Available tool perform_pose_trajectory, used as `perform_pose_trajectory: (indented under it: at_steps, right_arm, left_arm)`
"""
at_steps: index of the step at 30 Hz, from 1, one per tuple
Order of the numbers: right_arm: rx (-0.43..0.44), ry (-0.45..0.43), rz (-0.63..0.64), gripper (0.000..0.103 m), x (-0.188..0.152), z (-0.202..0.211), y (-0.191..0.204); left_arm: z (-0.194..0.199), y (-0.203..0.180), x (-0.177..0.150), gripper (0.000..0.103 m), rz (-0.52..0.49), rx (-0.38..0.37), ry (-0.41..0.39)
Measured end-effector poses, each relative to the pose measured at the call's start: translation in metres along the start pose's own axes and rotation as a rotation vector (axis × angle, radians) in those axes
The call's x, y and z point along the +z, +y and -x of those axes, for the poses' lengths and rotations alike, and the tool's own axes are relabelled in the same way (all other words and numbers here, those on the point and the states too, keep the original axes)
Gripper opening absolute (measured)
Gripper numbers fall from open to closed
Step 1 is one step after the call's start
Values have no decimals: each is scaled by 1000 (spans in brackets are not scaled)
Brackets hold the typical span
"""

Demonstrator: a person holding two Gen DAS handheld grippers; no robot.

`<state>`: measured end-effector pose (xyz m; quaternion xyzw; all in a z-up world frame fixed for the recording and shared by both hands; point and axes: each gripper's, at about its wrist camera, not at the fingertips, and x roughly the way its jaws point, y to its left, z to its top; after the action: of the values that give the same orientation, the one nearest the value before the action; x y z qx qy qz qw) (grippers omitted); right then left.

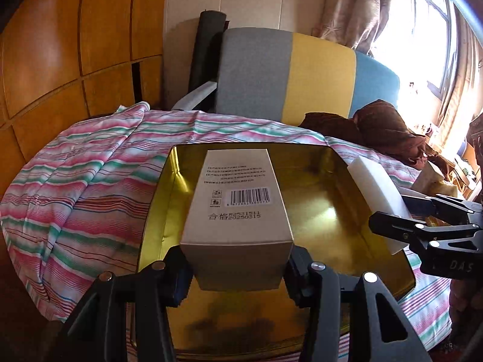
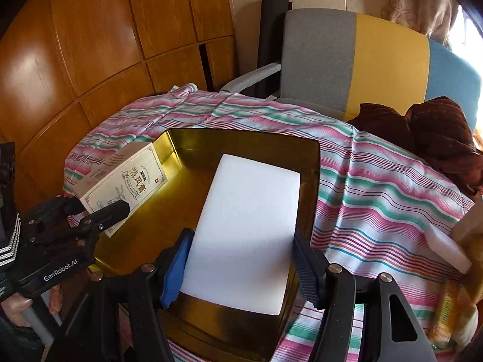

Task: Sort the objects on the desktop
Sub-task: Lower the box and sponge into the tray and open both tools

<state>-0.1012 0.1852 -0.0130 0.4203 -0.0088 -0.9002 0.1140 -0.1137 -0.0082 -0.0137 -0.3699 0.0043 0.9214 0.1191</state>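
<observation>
A shallow gold metal tin lies on the striped cloth. My left gripper is shut on a beige carton box with a barcode on top, held over the tin's left half. From the right wrist view, the box shows printed characters and the left gripper clamps its near end. My right gripper is shut on a white foam block over the tin. In the left wrist view the block tilts above the tin's right rim, in the right gripper.
A pink, green and white striped cloth covers the table. A grey, yellow and blue chair stands behind it, with brown fabric at the right. A white bottle-like object and a yellow packet lie near the right edge. Wooden panels fill the left.
</observation>
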Motion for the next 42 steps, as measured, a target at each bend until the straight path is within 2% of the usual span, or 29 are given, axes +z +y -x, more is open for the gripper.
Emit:
perform_pose_trajectory:
  at_steps: [6, 12, 16, 25, 30, 35, 37, 39, 42]
  right_arm:
    - [-7, 92, -22, 65, 21, -38, -6]
    - [-36, 179, -3, 65, 40, -72, -5]
    - [-62, 223, 9, 66, 49, -89, -5]
    - [-106, 246, 11, 66, 63, -114, -13]
    - [-139, 250, 0, 66, 66, -125, -19]
    - [-171, 230, 9, 68, 68, -129, -19]
    - [-162, 222, 8, 70, 69, -129, -18]
    - [-154, 214, 5, 77, 69, -129, -18]
    - [-134, 195, -16, 79, 69, -125, -21]
  left_arm:
    - [-16, 19, 21, 50, 21, 13, 37]
    - [-45, 36, 39, 50, 72, -32, 141]
    - [-66, 40, 47, 50, 72, -22, 189]
    - [-99, 45, 61, 50, 54, 19, 240]
    - [-107, 43, 67, 50, 38, 32, 241]
    - [-123, 35, 69, 51, 25, 42, 273]
    - [-129, 35, 68, 51, 31, 49, 285]
    - [-131, 35, 68, 51, 39, 50, 285]
    - [-130, 34, 67, 52, 38, 61, 279]
